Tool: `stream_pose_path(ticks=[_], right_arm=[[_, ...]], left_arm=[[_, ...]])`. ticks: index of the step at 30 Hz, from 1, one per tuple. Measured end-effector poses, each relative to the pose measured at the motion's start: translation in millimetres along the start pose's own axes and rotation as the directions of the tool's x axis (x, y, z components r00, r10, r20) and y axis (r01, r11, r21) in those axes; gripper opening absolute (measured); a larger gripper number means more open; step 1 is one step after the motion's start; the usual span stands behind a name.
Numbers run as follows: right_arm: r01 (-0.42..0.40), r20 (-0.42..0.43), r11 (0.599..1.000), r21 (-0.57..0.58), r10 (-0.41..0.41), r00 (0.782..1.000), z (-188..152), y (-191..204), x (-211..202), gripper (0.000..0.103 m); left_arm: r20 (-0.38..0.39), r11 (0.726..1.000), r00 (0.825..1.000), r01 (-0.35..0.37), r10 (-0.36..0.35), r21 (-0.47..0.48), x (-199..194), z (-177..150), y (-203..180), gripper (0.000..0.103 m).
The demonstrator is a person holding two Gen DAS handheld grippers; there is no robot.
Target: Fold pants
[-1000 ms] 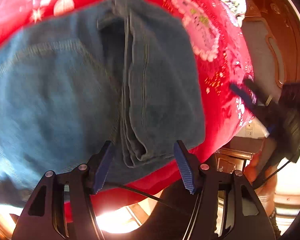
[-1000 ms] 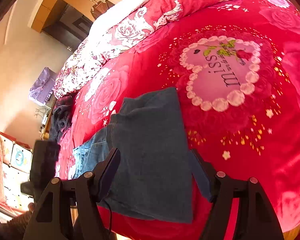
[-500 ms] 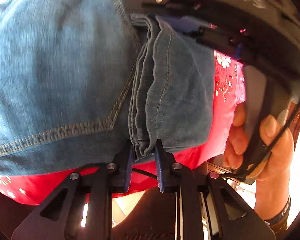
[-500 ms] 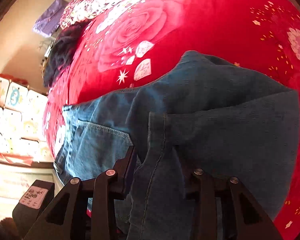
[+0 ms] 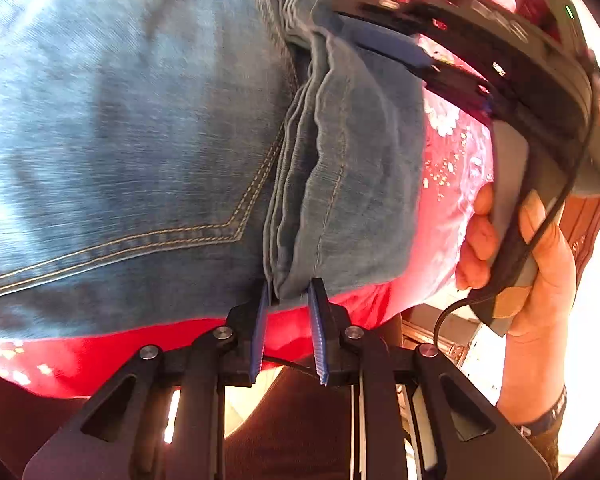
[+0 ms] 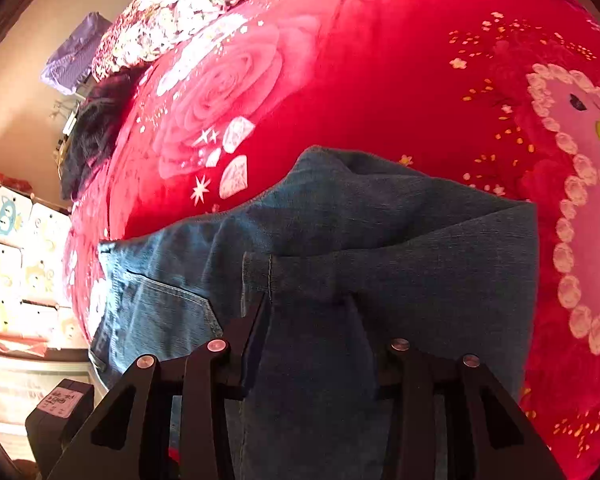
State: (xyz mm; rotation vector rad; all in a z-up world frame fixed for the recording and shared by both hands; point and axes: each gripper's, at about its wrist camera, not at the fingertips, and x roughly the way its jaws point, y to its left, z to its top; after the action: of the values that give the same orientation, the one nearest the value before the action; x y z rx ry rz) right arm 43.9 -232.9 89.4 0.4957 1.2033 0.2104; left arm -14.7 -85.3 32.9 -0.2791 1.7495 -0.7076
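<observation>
At the near bed edge, the left gripper (image 5: pixel 289 294) has gone from spread to pinching the stacked hem layers of the jeans (image 5: pixel 148 152); the right gripper (image 6: pixel 306 304) has closed on the same folded end too. Both corners secured, so the next fold looks ready. Jeans lie on the red bedspread (image 6: pixel 340 92); right fingers are buried in denim.
</observation>
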Motion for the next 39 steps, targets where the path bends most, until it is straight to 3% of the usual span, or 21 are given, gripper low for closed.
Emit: stream_pose_path(ticks=[1, 3, 8, 10, 12, 14, 16, 17, 21, 23, 27, 31, 36, 39], right_arm=[[-0.004, 0.021, 1.0, -0.007, 0.004, 1.0, -4, 0, -12, 0.059], [0.01, 0.07, 0.999, -0.035, -0.008, 0.997, -22, -2, -40, 0.067], [0.092, 0.127, 0.995, 0.034, -0.096, 0.987, -90, -32, -85, 0.068], [0.102, 0.132, 0.989, 0.11, -0.117, 0.984, -119, -54, -94, 0.068], [0.074, 0.135, 0.98, 0.184, -0.1, 0.986, -139, -67, -91, 0.068], [0.075, 0.146, 0.975, 0.209, -0.107, 0.984, -158, -72, -81, 0.067], [0.122, 0.094, 0.972, 0.202, -0.143, 0.985, -172, -73, -61, 0.065], [0.137, 0.107, 0.973, 0.185, -0.158, 0.982, -179, -72, -57, 0.065], [0.171, 0.136, 0.975, 0.142, -0.19, 0.972, -183, -66, -58, 0.073], [0.149, 0.133, 0.981, 0.128, -0.166, 0.977, -183, -65, -56, 0.083], [0.209, 0.088, 0.977, 0.047, -0.212, 0.973, -179, -50, -45, 0.102], [0.245, 0.057, 0.968, 0.06, -0.249, 0.967, -170, -45, -37, 0.103], [0.174, 0.062, 0.964, 0.201, -0.19, 0.98, -162, -62, -43, 0.103], [0.124, 0.065, 0.955, 0.269, -0.147, 0.987, -160, -73, -48, 0.103]], left_arm=[[0.009, 1.0, 1.0, -0.008, 0.008, 0.018, -8, -3, 0, 0.018], [0.03, 0.999, 1.0, -0.003, 0.002, 0.047, -24, -7, 0, 0.018], [0.133, 0.997, 0.991, -0.029, 0.019, 0.073, -54, 18, -6, 0.022], [0.158, 0.998, 0.987, -0.023, 0.014, 0.051, -54, 38, -11, 0.039], [0.16, 0.999, 0.987, -0.017, 0.012, 0.029, -45, 54, -19, 0.041], [0.165, 0.994, 0.982, -0.098, 0.088, 0.054, -31, 69, -32, 0.041], [0.167, 0.969, 0.962, -0.233, 0.217, 0.082, -7, 78, -36, 0.041], [0.153, 0.956, 0.953, -0.278, 0.262, 0.094, 5, 78, -36, 0.041], [0.204, 0.926, 0.929, -0.343, 0.308, 0.161, 11, 66, -36, 0.042], [0.192, 0.927, 0.933, -0.336, 0.303, 0.169, 7, 62, -36, 0.042], [0.149, 0.952, 0.959, -0.263, 0.241, 0.155, -6, 48, -20, 0.041], [0.146, 0.963, 0.968, -0.224, 0.203, 0.147, -24, 28, -8, 0.041], [0.19, 0.977, 0.97, -0.175, 0.151, 0.118, -53, 10, 9, 0.042], [0.238, 0.98, 0.958, -0.183, 0.161, 0.073, -75, 2, 27, 0.042]])
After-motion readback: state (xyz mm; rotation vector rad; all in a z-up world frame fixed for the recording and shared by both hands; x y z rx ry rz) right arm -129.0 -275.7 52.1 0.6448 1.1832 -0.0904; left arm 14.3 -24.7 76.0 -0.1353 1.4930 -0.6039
